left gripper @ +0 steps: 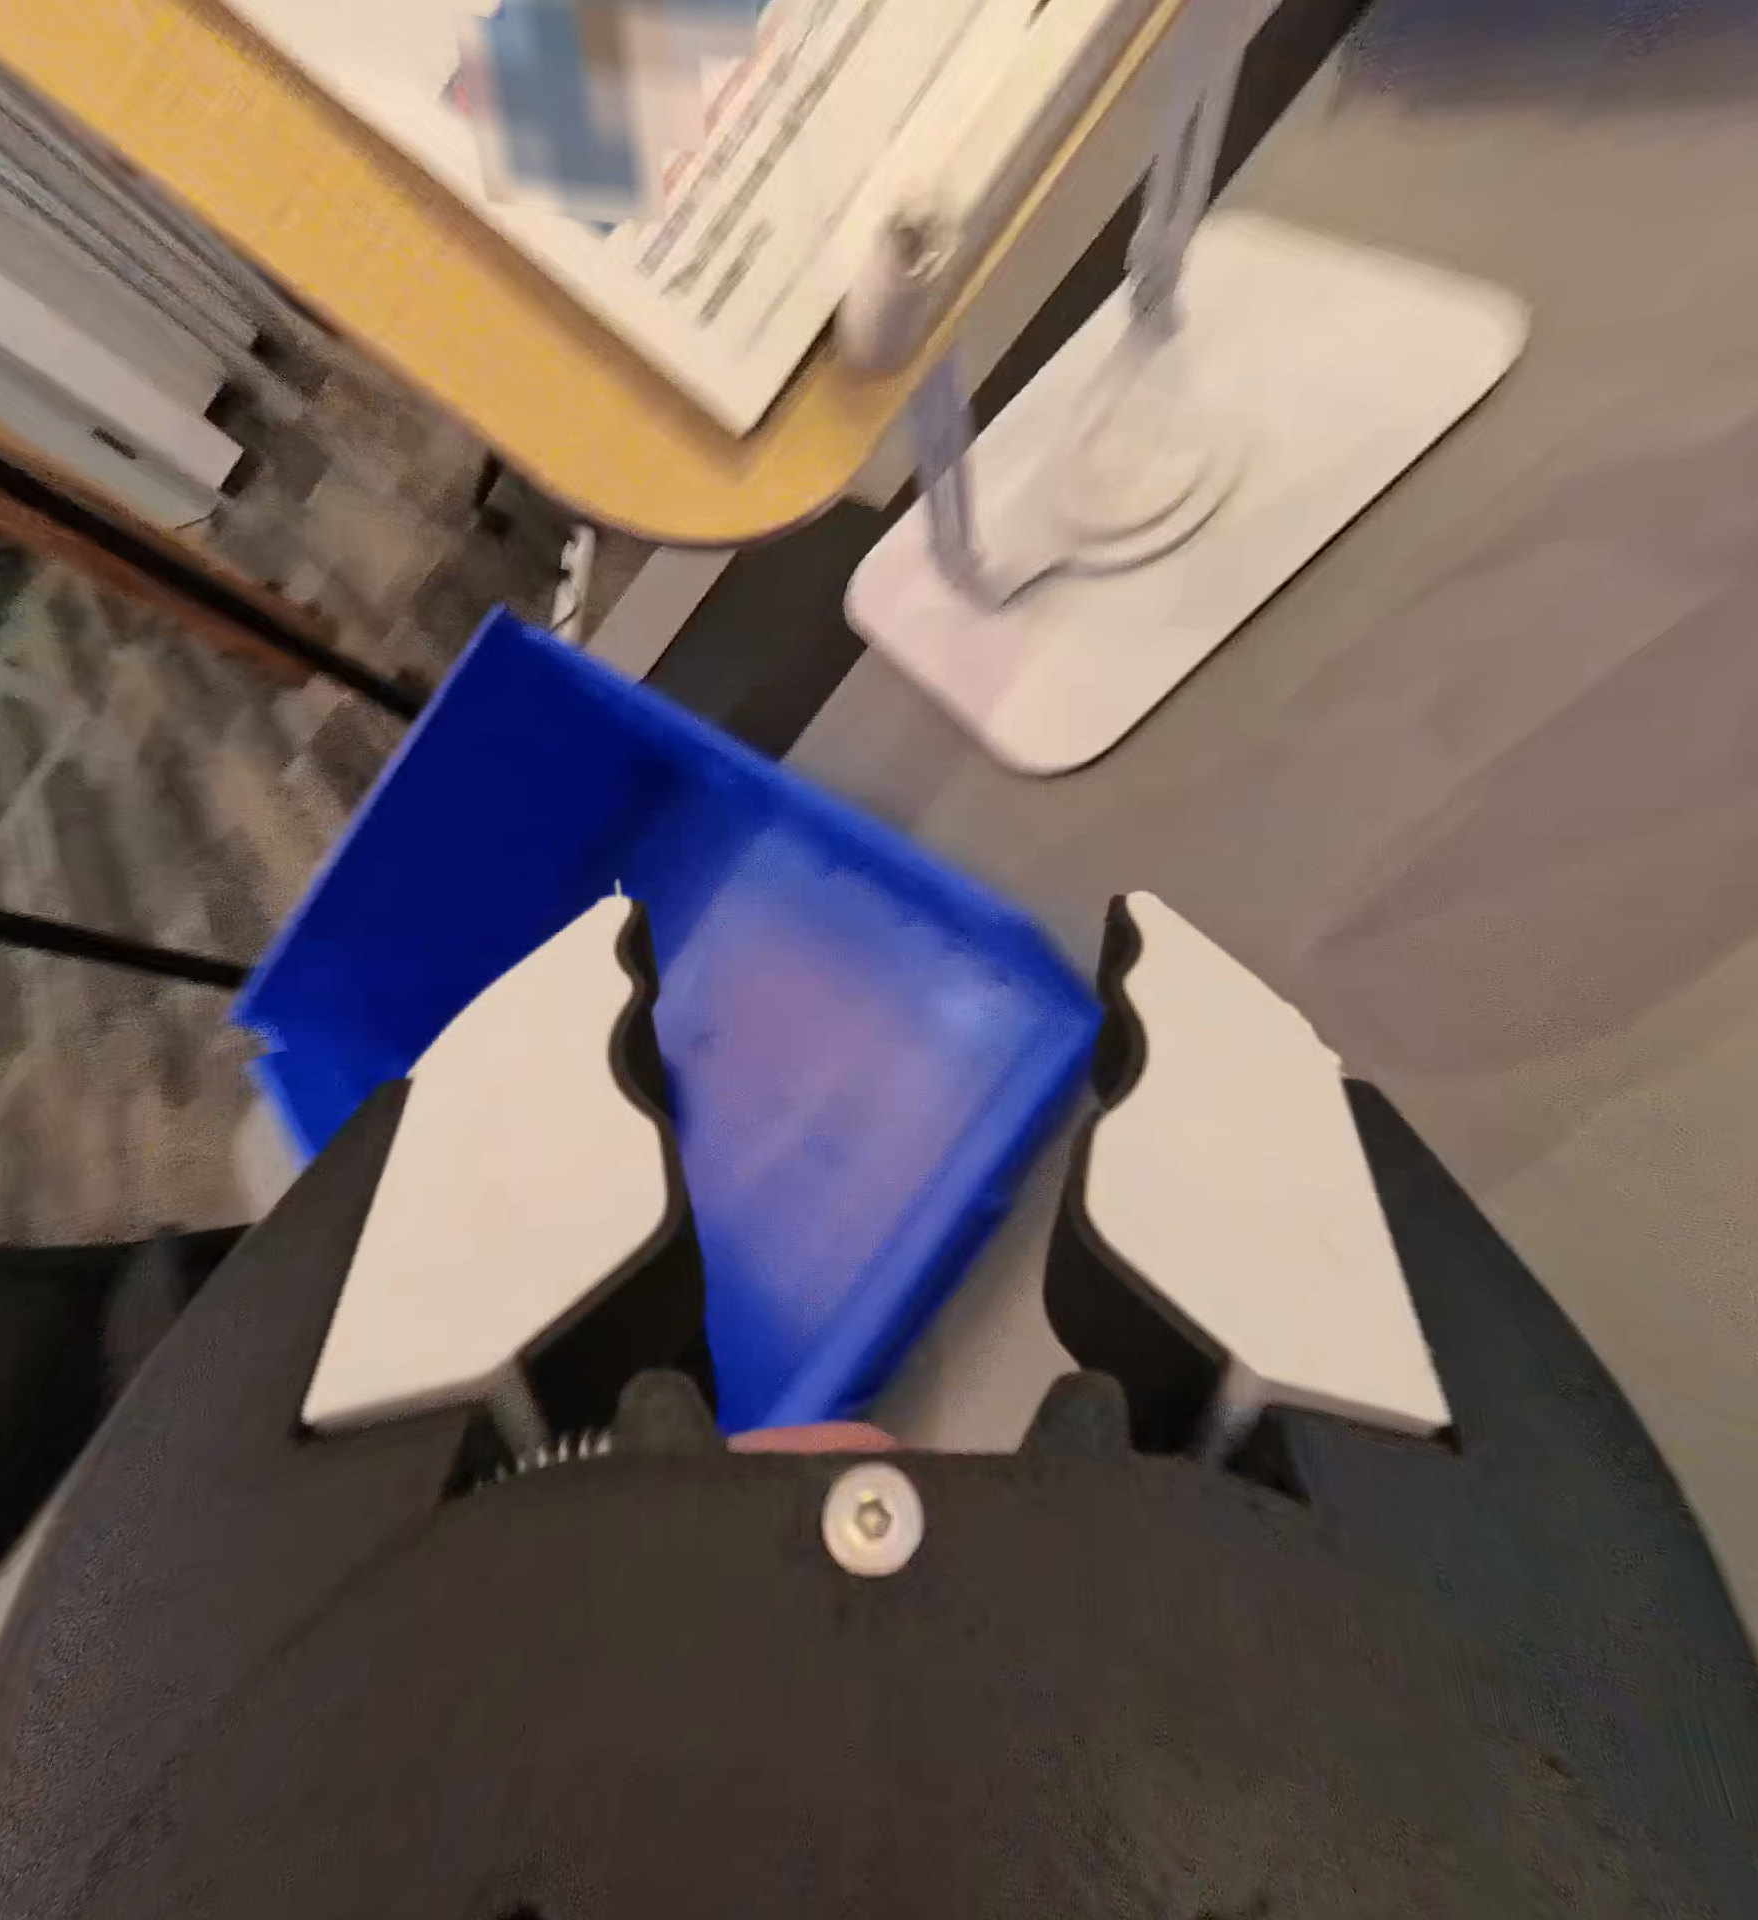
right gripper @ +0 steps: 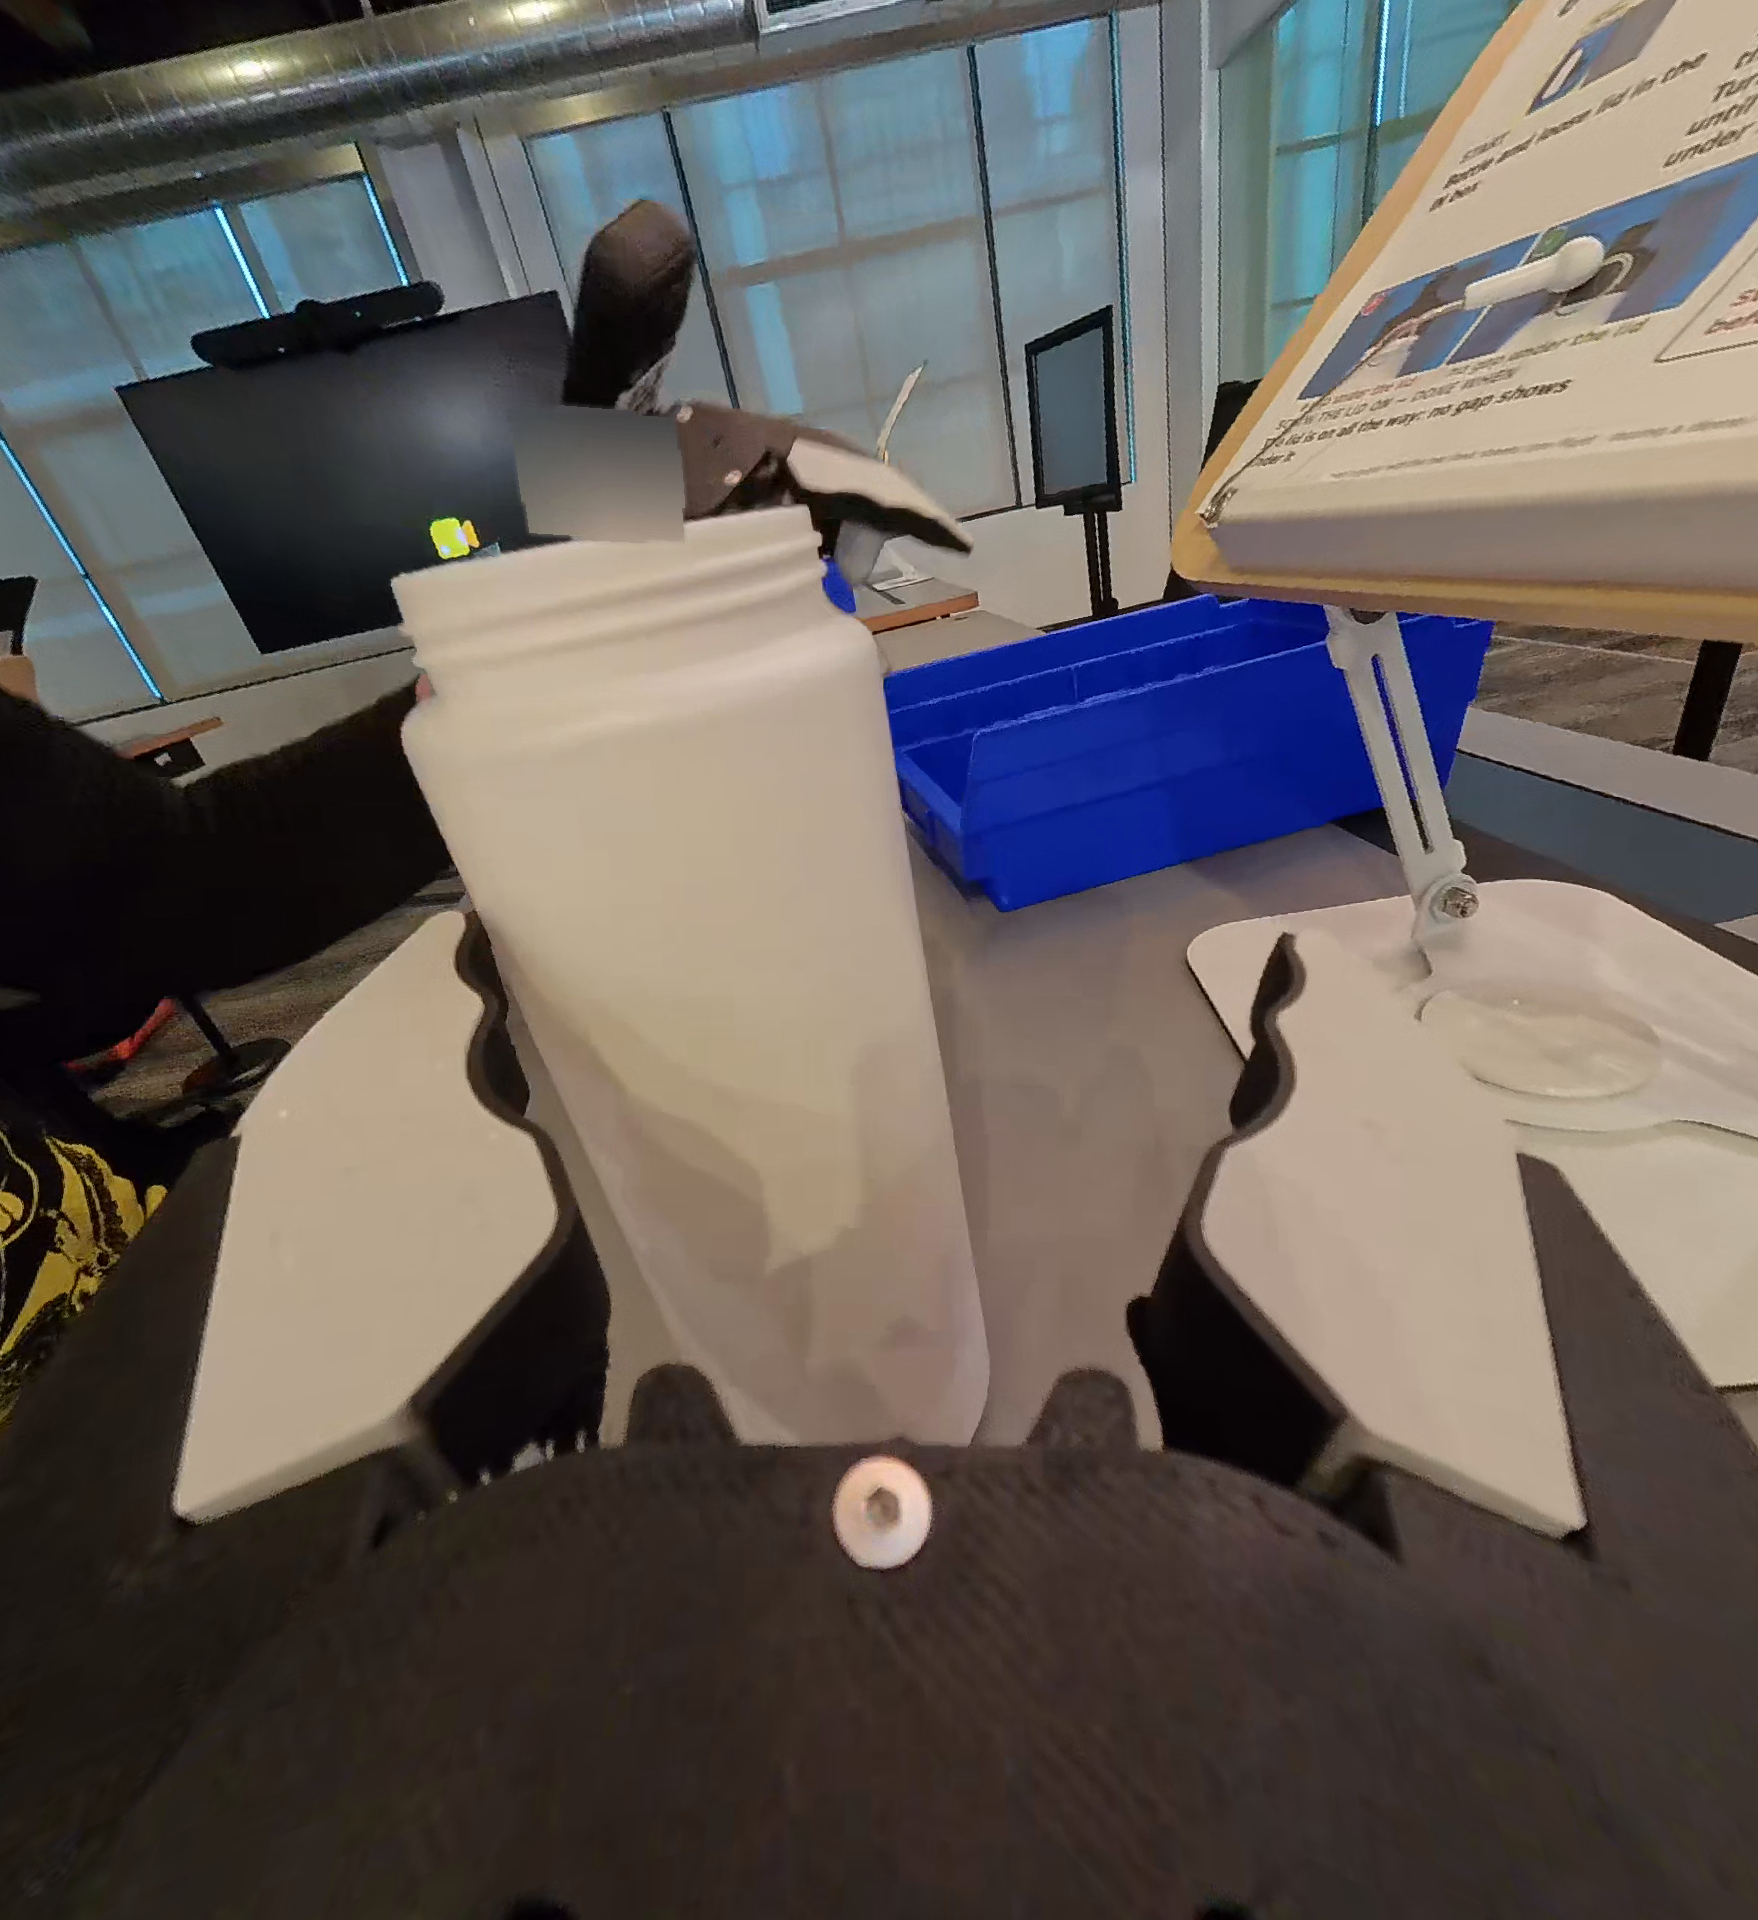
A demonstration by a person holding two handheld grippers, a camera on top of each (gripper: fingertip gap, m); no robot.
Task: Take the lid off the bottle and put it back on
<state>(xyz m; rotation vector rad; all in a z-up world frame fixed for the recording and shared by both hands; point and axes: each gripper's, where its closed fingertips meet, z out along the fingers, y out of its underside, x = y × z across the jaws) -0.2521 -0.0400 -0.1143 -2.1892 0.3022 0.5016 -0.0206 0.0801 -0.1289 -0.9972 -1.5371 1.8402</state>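
A white bottle (right gripper: 688, 935) with a bare threaded neck and no lid stands between the fingers of my right gripper (right gripper: 875, 935). The jaws are open: the left finger is at the bottle's side and the right finger stands well clear of it. The bottle's base is hidden behind the gripper body. My left gripper (left gripper: 875, 914) is open and empty, hovering over a blue bin (left gripper: 542, 831); this view is blurred. It also shows in the right wrist view (right gripper: 833, 499), behind the bottle's mouth. I cannot make out the lid in either view.
The blue bin (right gripper: 1166, 769) sits on the grey table (right gripper: 1062, 987) behind the bottle. A clipboard with an instruction sheet (right gripper: 1477, 416) leans on a white stand whose base (right gripper: 1581, 1039) lies at the right. A person's dark sleeve (right gripper: 127, 831) is at the left.
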